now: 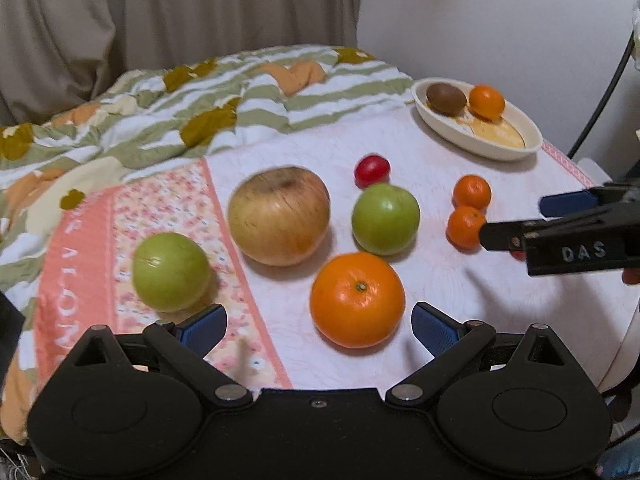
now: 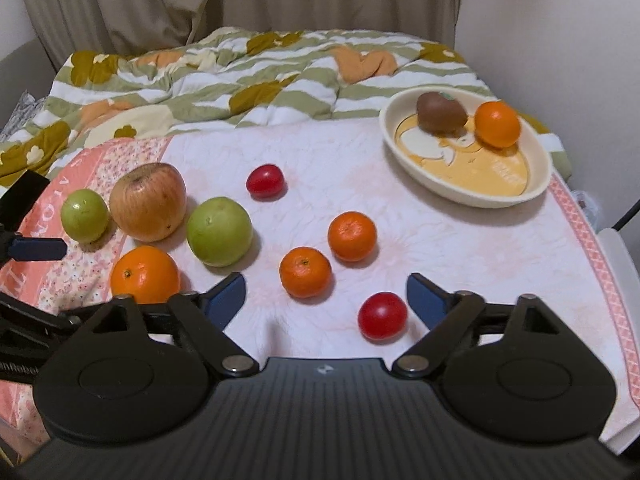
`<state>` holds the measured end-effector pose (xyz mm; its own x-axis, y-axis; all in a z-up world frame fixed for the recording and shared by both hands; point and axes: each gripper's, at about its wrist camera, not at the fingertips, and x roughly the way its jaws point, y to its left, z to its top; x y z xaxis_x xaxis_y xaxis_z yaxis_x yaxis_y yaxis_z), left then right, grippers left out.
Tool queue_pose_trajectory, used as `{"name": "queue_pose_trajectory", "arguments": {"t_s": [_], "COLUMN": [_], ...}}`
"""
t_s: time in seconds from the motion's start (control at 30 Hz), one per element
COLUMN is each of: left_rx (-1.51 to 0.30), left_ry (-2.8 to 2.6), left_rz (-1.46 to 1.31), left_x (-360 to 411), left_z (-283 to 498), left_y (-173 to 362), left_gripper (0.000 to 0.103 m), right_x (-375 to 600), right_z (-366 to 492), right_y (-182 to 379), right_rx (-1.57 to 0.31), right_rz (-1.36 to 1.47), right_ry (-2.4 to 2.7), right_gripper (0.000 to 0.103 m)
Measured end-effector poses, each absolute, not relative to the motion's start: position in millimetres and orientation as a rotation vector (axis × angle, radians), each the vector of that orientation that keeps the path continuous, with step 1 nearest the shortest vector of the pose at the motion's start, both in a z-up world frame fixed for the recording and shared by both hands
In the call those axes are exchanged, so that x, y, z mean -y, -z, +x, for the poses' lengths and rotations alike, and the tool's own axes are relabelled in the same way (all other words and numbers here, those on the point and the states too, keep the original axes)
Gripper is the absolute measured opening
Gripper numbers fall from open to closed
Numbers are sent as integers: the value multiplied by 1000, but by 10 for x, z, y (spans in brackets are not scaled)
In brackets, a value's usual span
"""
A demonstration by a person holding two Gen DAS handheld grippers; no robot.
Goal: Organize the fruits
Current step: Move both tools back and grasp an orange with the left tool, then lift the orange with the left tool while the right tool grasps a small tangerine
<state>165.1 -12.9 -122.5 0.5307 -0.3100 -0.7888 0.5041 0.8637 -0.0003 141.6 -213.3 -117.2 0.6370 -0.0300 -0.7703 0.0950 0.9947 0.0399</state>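
My left gripper (image 1: pixel 319 326) is open and empty, with a large orange (image 1: pixel 357 299) just ahead between its fingers. Beyond lie a big apple (image 1: pixel 279 215), two green fruits (image 1: pixel 385 218) (image 1: pixel 171 271) and a small red fruit (image 1: pixel 372 170). My right gripper (image 2: pixel 326 300) is open and empty, over two small mandarins (image 2: pixel 305 272) (image 2: pixel 352 236) and a red fruit (image 2: pixel 382 315) near its right finger. A cream oval dish (image 2: pixel 536 188) at the far right holds a kiwi (image 2: pixel 441 115) and a mandarin (image 2: pixel 497 124). The right gripper shows in the left wrist view (image 1: pixel 516 220).
The fruits lie on a white and pink cloth (image 2: pixel 460 240) over a table. A rumpled green-striped quilt (image 2: pixel 240 76) lies behind it, with curtains and a wall beyond. The table's right edge (image 2: pixel 616 264) is near the dish. The left gripper's finger shows at the right wrist view's left edge (image 2: pixel 36 249).
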Motion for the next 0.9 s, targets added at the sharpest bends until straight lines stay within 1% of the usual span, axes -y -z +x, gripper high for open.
{"name": "queue_pose_trajectory", "arguments": {"t_s": [0.2,0.37,0.43,0.47,0.5,0.63,0.9], "left_rx": [-904,-921,-929,-934,-939,-933,-947], "left_ry": [496,508,516,524,534,521,482], "left_rz": [242,234,228,222,215,230,204], "left_x": [214,293,318,326,337,378,285], "left_z": [1705,1764,1771,1776,1776,1745,1727], "left_y": [1316,1371,1379,1383,1386,1384,1381], "left_gripper": [97,84,73,70,63,63,63], "right_x": [2161,2164,2162,2159,2152,2127,2065], "right_z": [1544,1601,1617,1628,1635,1661,1725], "right_y": [1293,1310,1309,1305,1305,1329,1392], "right_rx": [-902,-903,-910,-911,-913,-922,-938], "right_rz": [93,72,64,58,51,30,3], "right_ry": [48,30,19,15,8,-16,-46], "right_gripper": [91,89,86,85,85,83,75]}}
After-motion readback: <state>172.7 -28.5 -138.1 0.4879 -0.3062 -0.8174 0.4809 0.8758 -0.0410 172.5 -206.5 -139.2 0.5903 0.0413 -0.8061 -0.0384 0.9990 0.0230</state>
